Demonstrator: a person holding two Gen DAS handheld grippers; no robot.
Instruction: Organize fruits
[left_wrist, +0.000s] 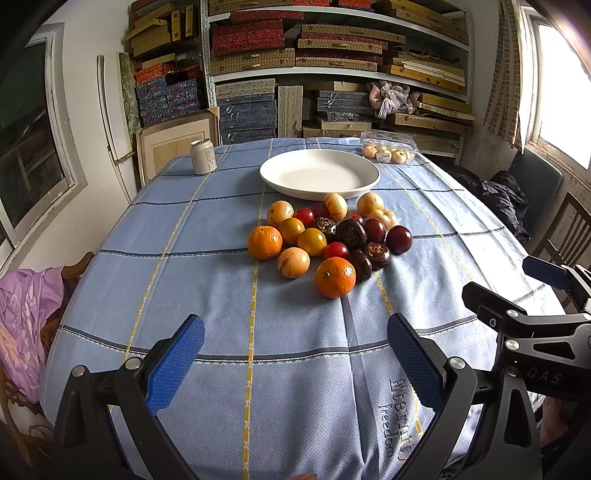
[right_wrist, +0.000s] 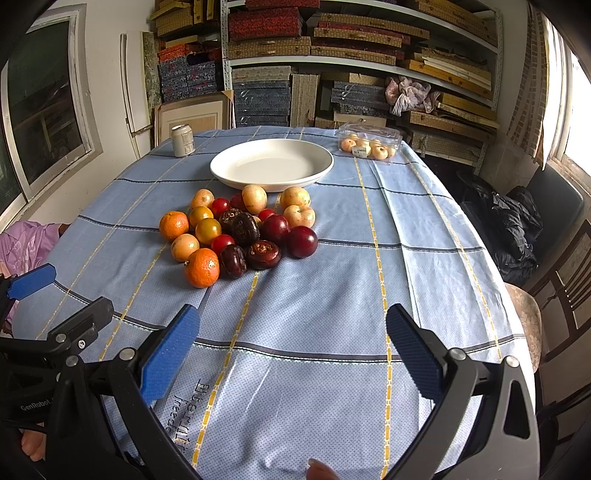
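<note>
Both grippers, left (left_wrist: 295, 363) and right (right_wrist: 293, 356), hover wide apart over the near edge of the blue cloth (left_wrist: 221, 295), gripping nothing. Beyond them the fruit pile (left_wrist: 328, 240) lies mid-table: oranges, plums, yellow and dark fruits touching. Just behind the pile sits a white plate (left_wrist: 319, 173), bare. Further back, a can (left_wrist: 203, 156) and a clear punnet (left_wrist: 389, 147)

1. Soft daylight enters from a blown-out window (left_wrist: 561, 88) on the right.
2. Fruits (left_wrist: 328, 236) cast faint shadows on the worktop (left_wrist: 184, 236).
3. Fisheye bending curves the edges; corners darken.
</note>
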